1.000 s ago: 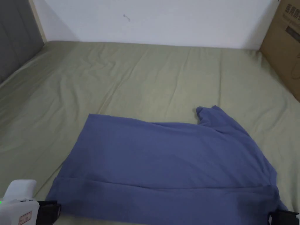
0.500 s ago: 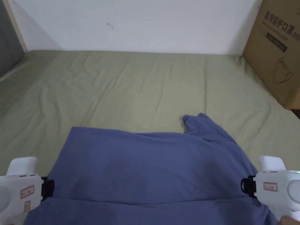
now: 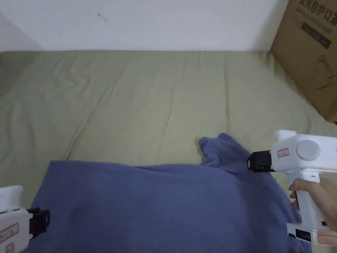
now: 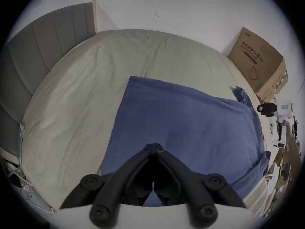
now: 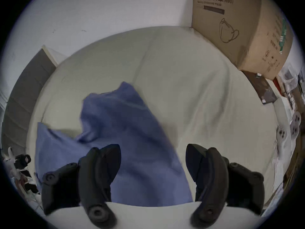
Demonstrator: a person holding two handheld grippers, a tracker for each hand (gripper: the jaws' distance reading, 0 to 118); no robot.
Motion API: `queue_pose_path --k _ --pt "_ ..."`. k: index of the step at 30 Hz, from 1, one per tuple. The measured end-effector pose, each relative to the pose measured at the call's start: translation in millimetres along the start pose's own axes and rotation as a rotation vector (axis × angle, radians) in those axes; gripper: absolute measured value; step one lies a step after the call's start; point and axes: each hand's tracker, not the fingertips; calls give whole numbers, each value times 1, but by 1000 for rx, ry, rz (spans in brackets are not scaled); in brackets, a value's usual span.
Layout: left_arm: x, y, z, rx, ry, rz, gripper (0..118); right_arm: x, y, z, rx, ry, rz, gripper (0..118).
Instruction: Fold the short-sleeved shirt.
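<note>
My right claw [image 5: 153, 163] hangs wide open over the shirt's [image 3: 164, 204] bunched sleeve, ready to grab; my left claw [image 4: 153, 145] is closed, gripping nothing.

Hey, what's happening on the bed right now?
A person is folding a blue short-sleeved shirt that lies on the green bed sheet, a handheld gripper in each hand. The left gripper is shut, its tips over the shirt. The right gripper is open, poised above the rumpled sleeve. A cardboard box stands at the bed's right.
</note>
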Motion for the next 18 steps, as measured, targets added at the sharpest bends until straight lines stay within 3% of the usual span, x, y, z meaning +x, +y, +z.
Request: queue_pose_path --k 6,8,9,10,11,15,18 --pt "2 2 -21 -45 -6 4 0 10 -1 -36 -78 -28 14 84" --pt "4 2 -25 -53 1 -6 0 4 -8 -41 -81 -53 86 77" --pt "4 1 -26 -60 5 -11 0 1 -8 -37 -59 -56 85 61" --pt "5 1 -27 -63 6 -20 0 -3 -8 -33 -49 -55 87 20" --pt "6 1 -27 -67 5 -25 0 -6 -7 -28 -28 -63 102 0" --pt "6 7 -28 -65 4 -31 0 -9 -1 -26 -49 -28 107 0" --pt "3 20 -31 -51 12 -36 0 -8 -1 -25 -26 -39 60 0"
